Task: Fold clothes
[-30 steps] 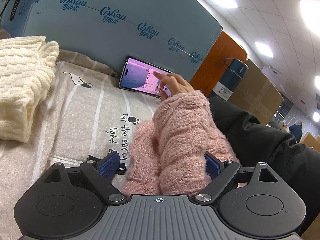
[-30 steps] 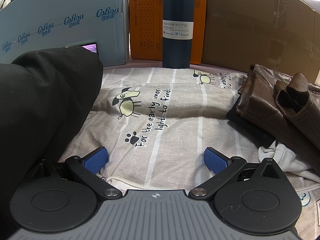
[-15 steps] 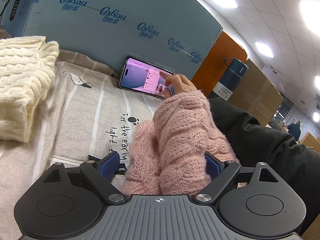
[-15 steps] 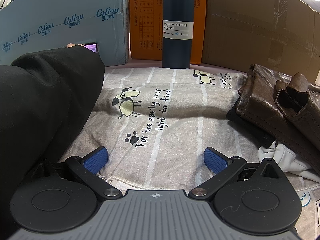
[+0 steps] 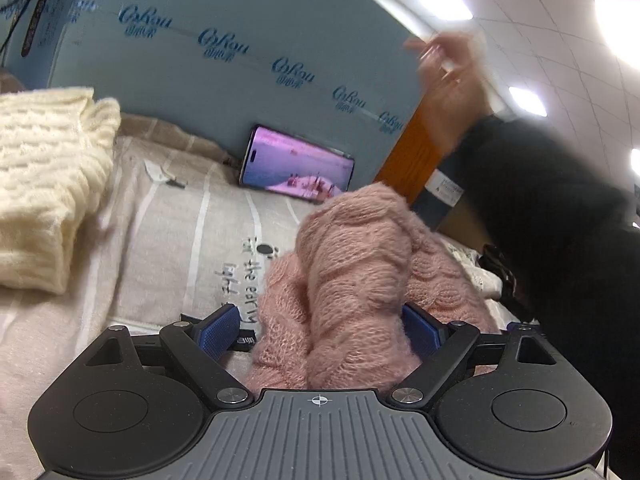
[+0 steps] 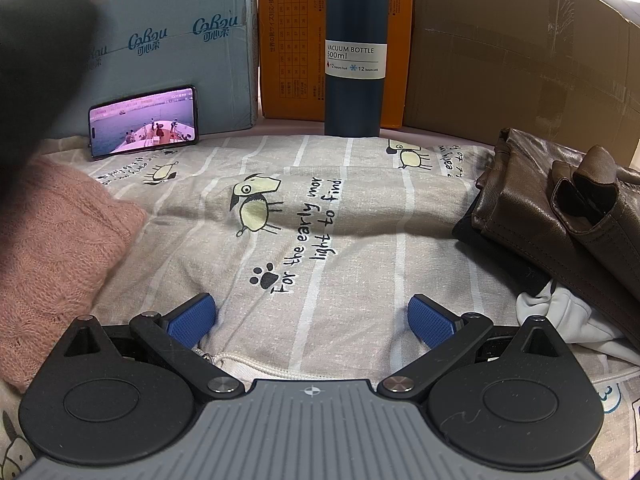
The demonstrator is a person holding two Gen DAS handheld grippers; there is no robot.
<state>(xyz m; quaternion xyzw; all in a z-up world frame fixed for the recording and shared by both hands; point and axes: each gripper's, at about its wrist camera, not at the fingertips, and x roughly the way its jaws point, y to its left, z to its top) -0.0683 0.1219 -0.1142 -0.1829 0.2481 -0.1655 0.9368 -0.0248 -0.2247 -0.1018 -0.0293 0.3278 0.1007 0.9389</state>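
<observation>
Clothes untouched; hand (image 5: 452,76) now off phone (image 5: 296,170)

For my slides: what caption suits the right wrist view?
Open right gripper resting on printed bedding, facing phone and vacuum bottle.

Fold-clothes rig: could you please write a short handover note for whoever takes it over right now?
Left gripper: jaws open, the bunched pink sweater lies between them, not clamped.
Right gripper: open and empty, over the printed bedsheet.
Bare hand: raised in the air, blurred, holding nothing that shows.
Clothes: cream sweater folded at the left; brown leather jacket heaped at the right on dark and white garments.
Nearby: phone playing video, vacuum bottle.
Done: cream sweater looks folded.
Left: fold the pink sweater, then the right-hand heap.
</observation>
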